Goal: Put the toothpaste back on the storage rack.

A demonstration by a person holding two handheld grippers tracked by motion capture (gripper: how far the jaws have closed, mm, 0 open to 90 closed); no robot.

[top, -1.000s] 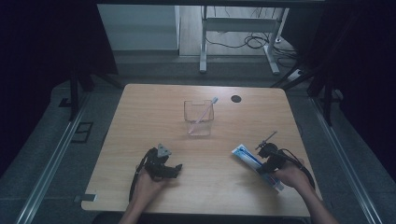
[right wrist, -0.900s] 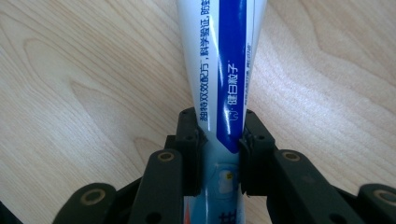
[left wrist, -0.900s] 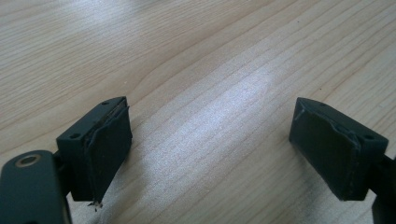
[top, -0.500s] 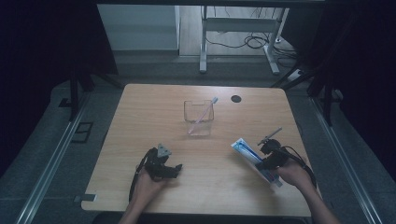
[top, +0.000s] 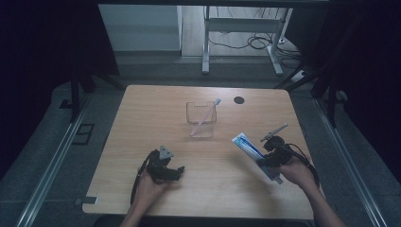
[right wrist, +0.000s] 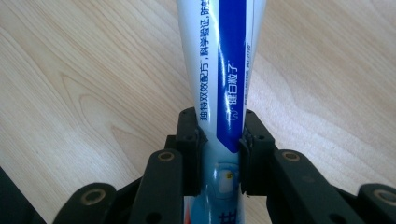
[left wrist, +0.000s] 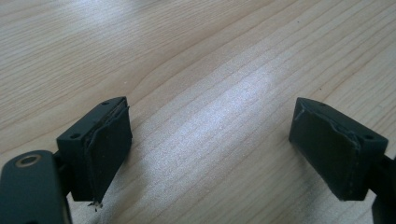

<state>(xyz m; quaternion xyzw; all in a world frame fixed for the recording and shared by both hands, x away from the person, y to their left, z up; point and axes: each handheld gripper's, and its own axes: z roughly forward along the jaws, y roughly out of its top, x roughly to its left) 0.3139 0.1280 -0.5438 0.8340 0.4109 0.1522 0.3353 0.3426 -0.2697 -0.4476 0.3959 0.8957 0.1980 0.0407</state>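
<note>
Right gripper (top: pixel 267 160) pinches a white-and-blue plastic toothpaste tube (top: pixel 250 149) across its width; in the right gripper view the two black jaws press flat on both sides of the tube (right wrist: pixel 224 70), whose printed body runs up and away over the light wooden table (right wrist: pixel 84 93). Landmark: clear square plastic cup (top: pixel 201 119) near table centre, holding a pink toothbrush (top: pixel 205 116) leaning diagonally with its head over the rim. Tube sits to the right of the cup and nearer the person, well apart from it, flat end angled toward the cup, cap end by the person's right hand. Left gripper (top: pixel 176 171) rests left of the cup and nearer the person, well apart; its jaws stand spread wide with only bare tabletop between them. Small dark round disc (top: pixel 239 100) lies just beyond the cup, to its right.
</note>
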